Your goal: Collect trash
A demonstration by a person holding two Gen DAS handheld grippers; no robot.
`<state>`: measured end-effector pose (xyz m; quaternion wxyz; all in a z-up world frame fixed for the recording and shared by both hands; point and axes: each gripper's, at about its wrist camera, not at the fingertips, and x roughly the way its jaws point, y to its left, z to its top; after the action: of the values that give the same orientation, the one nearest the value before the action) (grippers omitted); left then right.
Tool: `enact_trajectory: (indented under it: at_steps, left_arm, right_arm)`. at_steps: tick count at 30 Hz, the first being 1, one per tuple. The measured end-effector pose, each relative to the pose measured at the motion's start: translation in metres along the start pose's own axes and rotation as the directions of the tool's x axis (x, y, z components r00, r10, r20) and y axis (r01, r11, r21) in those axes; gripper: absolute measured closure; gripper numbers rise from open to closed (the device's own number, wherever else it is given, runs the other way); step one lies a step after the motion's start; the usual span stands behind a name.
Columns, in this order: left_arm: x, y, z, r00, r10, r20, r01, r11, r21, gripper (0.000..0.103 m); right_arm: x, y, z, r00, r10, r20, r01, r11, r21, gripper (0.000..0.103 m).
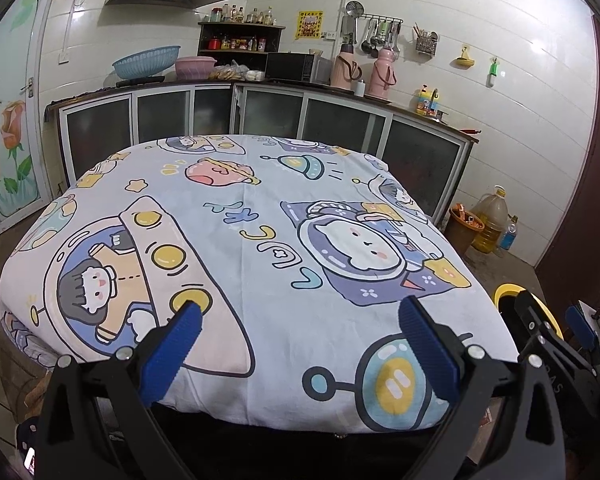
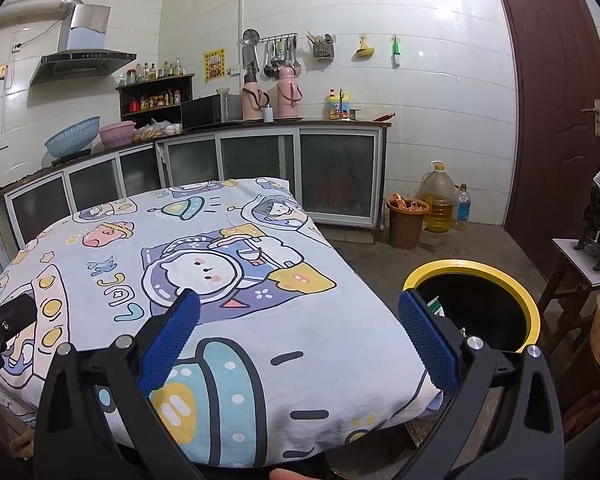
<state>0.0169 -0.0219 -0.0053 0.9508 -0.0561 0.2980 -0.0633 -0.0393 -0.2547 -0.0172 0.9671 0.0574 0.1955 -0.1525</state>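
Right wrist: bin (image 2: 532, 312) beside spread, empty right tool (image 2: 300, 320).

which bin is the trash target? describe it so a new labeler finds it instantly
Start at the table with the cartoon cloth; the bin stands on the floor at its right corner, next to the right gripper. It is black inside with a bright yellow rim, unlike the brown bucket by the cabinets.

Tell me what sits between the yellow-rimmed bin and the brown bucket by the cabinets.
Only bare concrete floor lies between the yellow-rimmed bin and the brown bucket. The right wrist view shows this stretch clearly.
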Motion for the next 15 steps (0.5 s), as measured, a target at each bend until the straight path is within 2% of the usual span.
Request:
enact_trajectory:
  at_steps: [15]
  left_arm:
    - [0.0019,-0.0014,-0.0025,1.0,-0.003,-0.014,0.003,1.0,-0.005,0.008]
  right_arm:
    - [0.0038,-0.0007,-0.0018,1.0,-0.005,-0.015,0.005,1.0,-0.002,0.008]
